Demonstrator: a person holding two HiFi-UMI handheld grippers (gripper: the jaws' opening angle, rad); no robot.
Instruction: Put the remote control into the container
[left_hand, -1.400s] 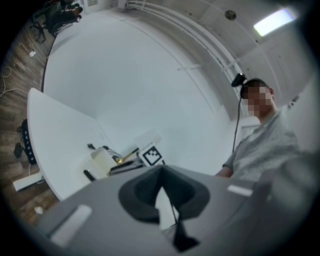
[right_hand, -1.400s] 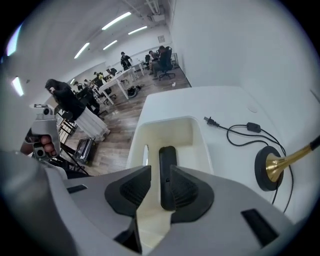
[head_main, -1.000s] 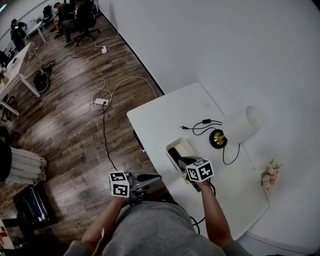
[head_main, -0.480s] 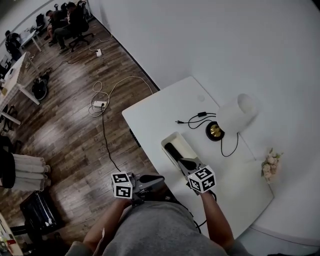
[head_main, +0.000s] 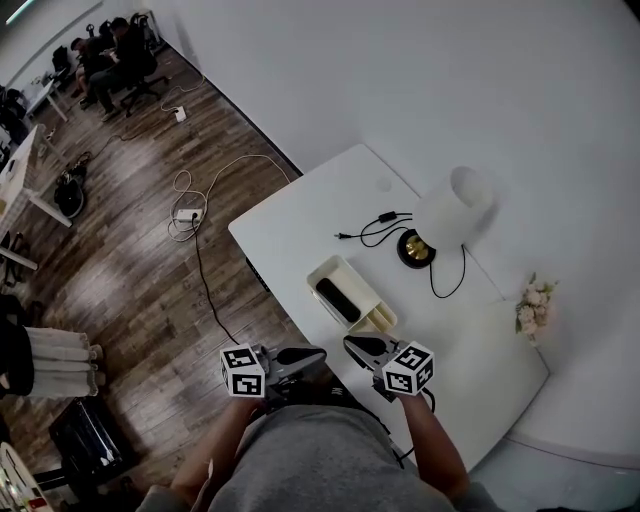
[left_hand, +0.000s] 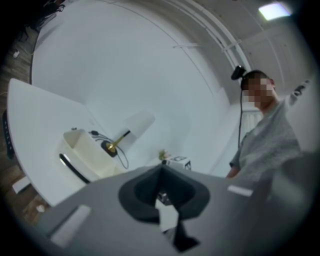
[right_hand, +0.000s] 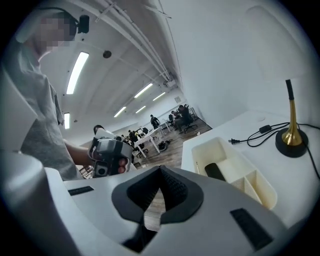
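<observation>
Right claw (head_main: 350, 344) clenched, empty, just short of container (head_main: 352, 270) on worktop (head_main: 300, 215). Remote (head_main: 338, 300) lies in the container's large bay, ahead of that claw. Left claw (head_main: 318, 353) clenched, empty, beside the right claw.

Wears a grey short-sleeve tee (head_main: 310, 450); left gripper (head_main: 318, 352) & right gripper (head_main: 350, 343) are grey w/ black pads (right_hand: 172, 192), white cubes (head_main: 243, 371) w/ black squares.

Container (head_main: 322, 268) open above; lamp (head_main: 455, 212) and cable (head_main: 366, 232) stand just beyond
</observation>
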